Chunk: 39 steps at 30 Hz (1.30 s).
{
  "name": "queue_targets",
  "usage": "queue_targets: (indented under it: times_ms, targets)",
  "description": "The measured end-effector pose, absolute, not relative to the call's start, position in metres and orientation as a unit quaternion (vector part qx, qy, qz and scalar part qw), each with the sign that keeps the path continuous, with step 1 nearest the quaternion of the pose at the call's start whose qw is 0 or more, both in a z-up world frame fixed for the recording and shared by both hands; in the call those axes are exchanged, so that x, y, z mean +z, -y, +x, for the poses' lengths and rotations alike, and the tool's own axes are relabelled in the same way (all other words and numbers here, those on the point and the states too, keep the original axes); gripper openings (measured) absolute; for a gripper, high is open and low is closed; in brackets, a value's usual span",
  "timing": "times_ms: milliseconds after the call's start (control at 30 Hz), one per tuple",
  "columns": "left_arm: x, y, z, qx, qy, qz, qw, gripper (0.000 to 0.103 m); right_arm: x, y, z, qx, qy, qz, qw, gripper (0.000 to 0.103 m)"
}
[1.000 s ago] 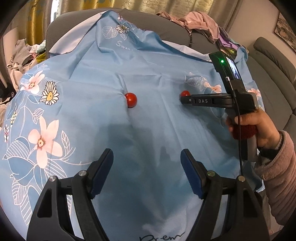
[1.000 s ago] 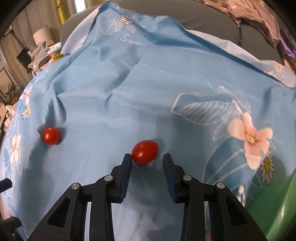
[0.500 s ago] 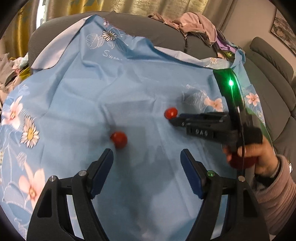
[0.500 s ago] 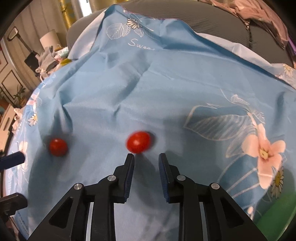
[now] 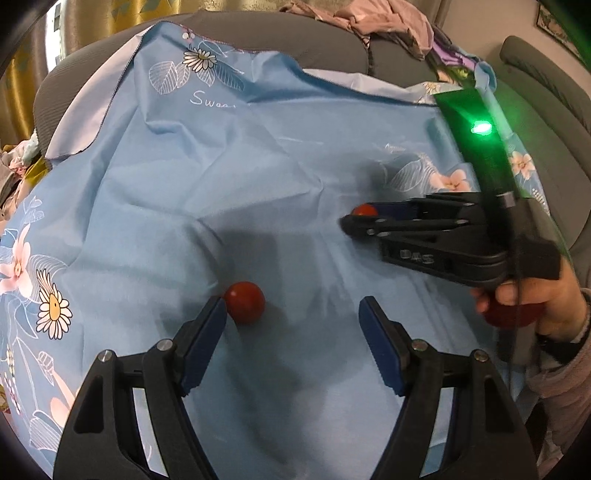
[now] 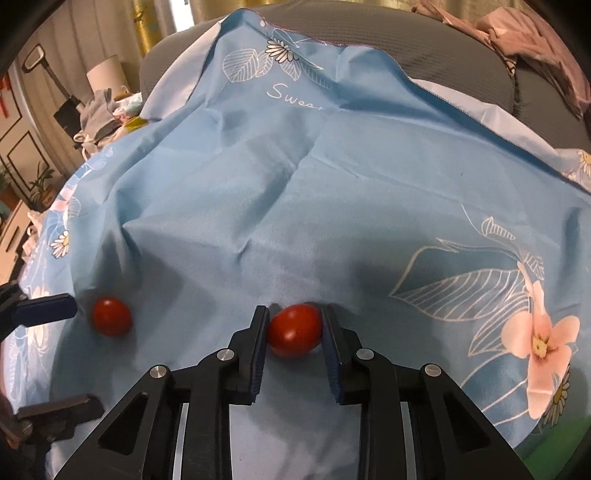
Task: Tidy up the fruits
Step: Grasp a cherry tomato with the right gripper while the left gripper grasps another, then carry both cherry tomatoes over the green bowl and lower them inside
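Two small red tomatoes lie on a blue flowered cloth (image 5: 258, 166). My left gripper (image 5: 291, 314) is open wide; the round tomato (image 5: 245, 301) sits just inside its left finger tip. My right gripper (image 6: 294, 325) has its fingers closed against both sides of the oval tomato (image 6: 294, 329), which rests on the cloth. In the left wrist view the right gripper (image 5: 351, 221) comes in from the right with that tomato (image 5: 365, 210) at its tip. The round tomato also shows in the right wrist view (image 6: 111, 316), beside the left gripper's blue fingertip (image 6: 48, 309).
The cloth (image 6: 295, 184) covers a grey sofa (image 5: 332, 48), wrinkled in places. Pink clothes (image 5: 369, 18) lie on the sofa back. A green object (image 6: 554, 454) sits at the right gripper's lower right. Clutter and a lamp (image 6: 107, 74) stand off to the left.
My left gripper moved forward so the round tomato now sits at its left fingertip. My right gripper advanced around the oval tomato and closed on it.
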<state>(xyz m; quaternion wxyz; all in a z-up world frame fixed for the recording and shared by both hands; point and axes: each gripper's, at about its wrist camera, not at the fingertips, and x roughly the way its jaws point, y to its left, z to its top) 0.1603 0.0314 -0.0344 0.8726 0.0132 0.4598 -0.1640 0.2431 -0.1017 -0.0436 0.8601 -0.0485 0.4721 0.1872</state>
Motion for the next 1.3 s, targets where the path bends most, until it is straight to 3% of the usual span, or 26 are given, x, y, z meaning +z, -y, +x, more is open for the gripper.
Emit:
queue_targets:
  times_ms: [333,433,733,767,867,967,1300]
  targets:
    - [-0.048,-0.011,0.179,-0.141,-0.487,0.096,0.857,0.064,-0.007,0.128,0.202,0.224,-0.422,0.003,0.878,0.029]
    - [-0.05,-0.008,0.176,-0.175,-0.498,0.075,0.846,0.06,-0.003,0.134,0.195,0.232,-0.414,0.013,0.88,0.029]
    - [-0.048,0.012,0.178,-0.181,-0.482,0.097,0.852,0.06,-0.005,0.15,0.187,0.223,-0.407,0.038,0.885,0.029]
    - [-0.052,0.016,0.179,-0.183,-0.484,0.101,0.85,0.057,-0.006,0.154,0.186,0.222,-0.406,0.044,0.885,0.029]
    - [-0.064,0.025,0.182,-0.186,-0.498,0.11,0.84,0.038,-0.006,0.162,0.183,0.217,-0.405,0.052,0.886,0.029]
    - [-0.066,0.028,0.183,-0.18,-0.491,0.1,0.846,0.029,-0.005,0.166,0.18,0.215,-0.403,0.051,0.888,0.029]
    - [-0.044,0.036,0.173,-0.176,-0.477,0.084,0.857,0.027,0.005,0.173,0.164,0.216,-0.386,0.06,0.895,0.029]
